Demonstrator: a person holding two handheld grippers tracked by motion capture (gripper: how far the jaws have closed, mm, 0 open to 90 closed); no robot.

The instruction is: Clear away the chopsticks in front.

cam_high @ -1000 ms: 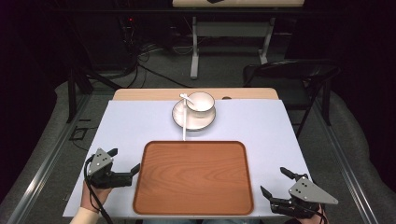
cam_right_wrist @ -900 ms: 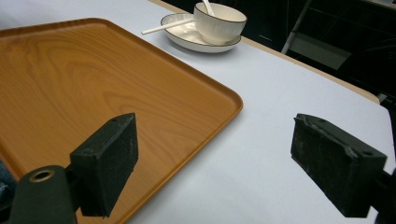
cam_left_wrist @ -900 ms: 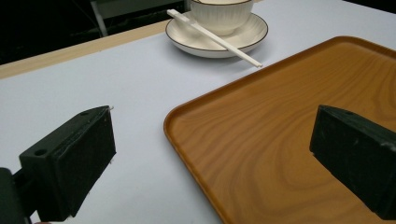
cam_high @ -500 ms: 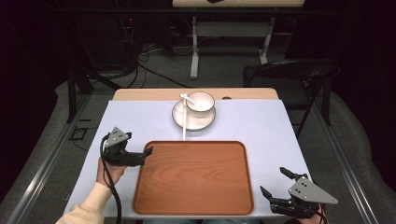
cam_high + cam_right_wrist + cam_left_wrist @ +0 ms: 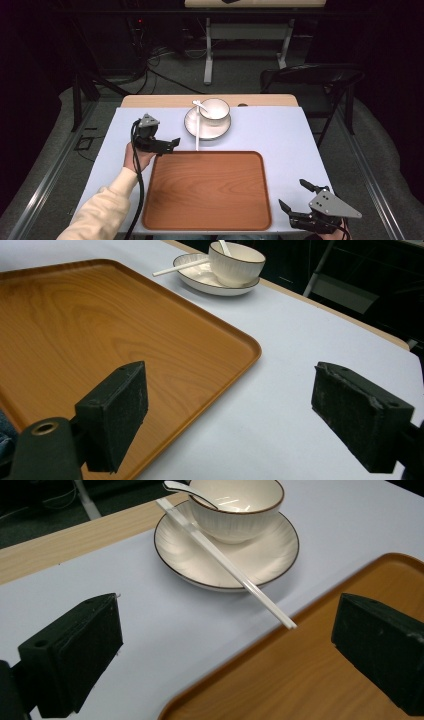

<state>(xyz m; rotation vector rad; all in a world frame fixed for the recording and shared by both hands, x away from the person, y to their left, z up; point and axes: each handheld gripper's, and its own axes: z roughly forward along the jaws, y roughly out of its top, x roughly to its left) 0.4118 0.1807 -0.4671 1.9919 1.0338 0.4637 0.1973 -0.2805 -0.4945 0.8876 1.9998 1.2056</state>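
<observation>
White china is what your left gripper (image 5: 170, 143) has closed in on: over the last second it has come up from the tray's near-left corner to the far-left corner, and now points at the plate (image 5: 207, 126) with its bowl (image 5: 215, 110), spoon (image 5: 199, 104) and chopsticks (image 5: 197, 131). That reads as an approach to the place setting, most likely the chopsticks, whose near ends overhang the plate rim toward the wooden tray (image 5: 207, 190).

Left gripper: jaws wide apart, nothing between them, touching nothing. In the left gripper view the chopstick tips (image 5: 286, 621) sit ahead, between the two pads (image 5: 75, 652), still apart from them, just over the tray's edge (image 5: 320, 600).

Centre: tray bare. Plate stands beyond its far edge on the pale sheet (image 5: 300, 145), bowl on the plate, spoon in the bowl.

Right gripper (image 5: 300, 196): unmoved at the tray's near-right corner, jaws wide, empty.

Your next move calls for a narrow, level closure on thin sticks.
</observation>
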